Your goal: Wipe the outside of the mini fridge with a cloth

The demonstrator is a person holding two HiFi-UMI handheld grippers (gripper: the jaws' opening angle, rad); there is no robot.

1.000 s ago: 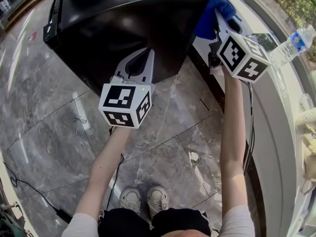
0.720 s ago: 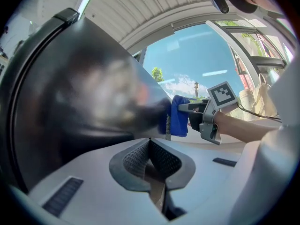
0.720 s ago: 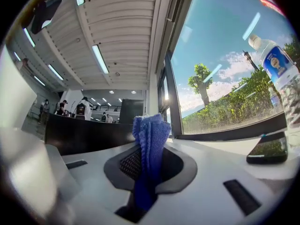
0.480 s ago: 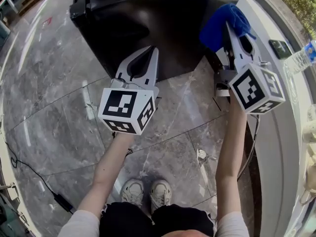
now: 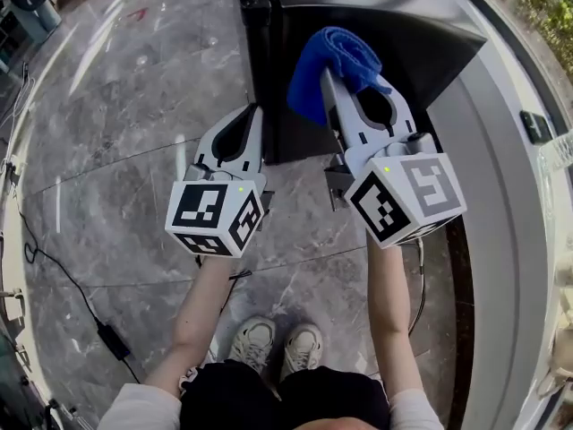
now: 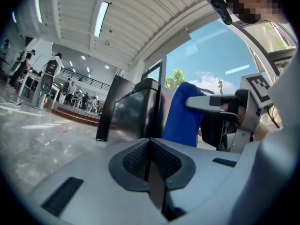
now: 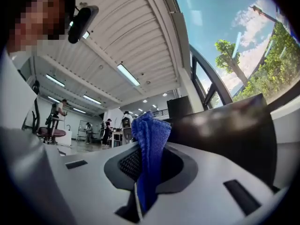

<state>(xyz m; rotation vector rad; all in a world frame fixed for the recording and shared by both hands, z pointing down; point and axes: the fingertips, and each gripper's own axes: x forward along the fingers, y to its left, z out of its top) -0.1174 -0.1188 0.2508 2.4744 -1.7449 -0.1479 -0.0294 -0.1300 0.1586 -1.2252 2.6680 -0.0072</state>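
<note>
The black mini fridge (image 5: 376, 25) stands on the marble floor ahead of me, seen from above in the head view. My right gripper (image 5: 333, 74) is shut on a folded blue cloth (image 5: 329, 65), which sticks up between its jaws (image 7: 149, 149) in front of the fridge's dark side (image 7: 220, 130). My left gripper (image 5: 251, 115) is shut with nothing in it, its tips just left of the fridge's lower front. In the left gripper view the fridge (image 6: 126, 111) and the blue cloth (image 6: 183, 111) lie ahead of the closed jaws.
Grey marble floor (image 5: 116, 168) spreads to the left and below. A curved grey ledge (image 5: 501, 177) runs along the right with a dark phone (image 5: 541, 125) on it. A black cable (image 5: 63, 285) trails over the floor at the left. My shoes (image 5: 277, 348) show below.
The view has swung so the fridge now sits upper centre. My right gripper with the cloth has moved left, from the fridge's right edge to its front. The left gripper stays low and shut.
</note>
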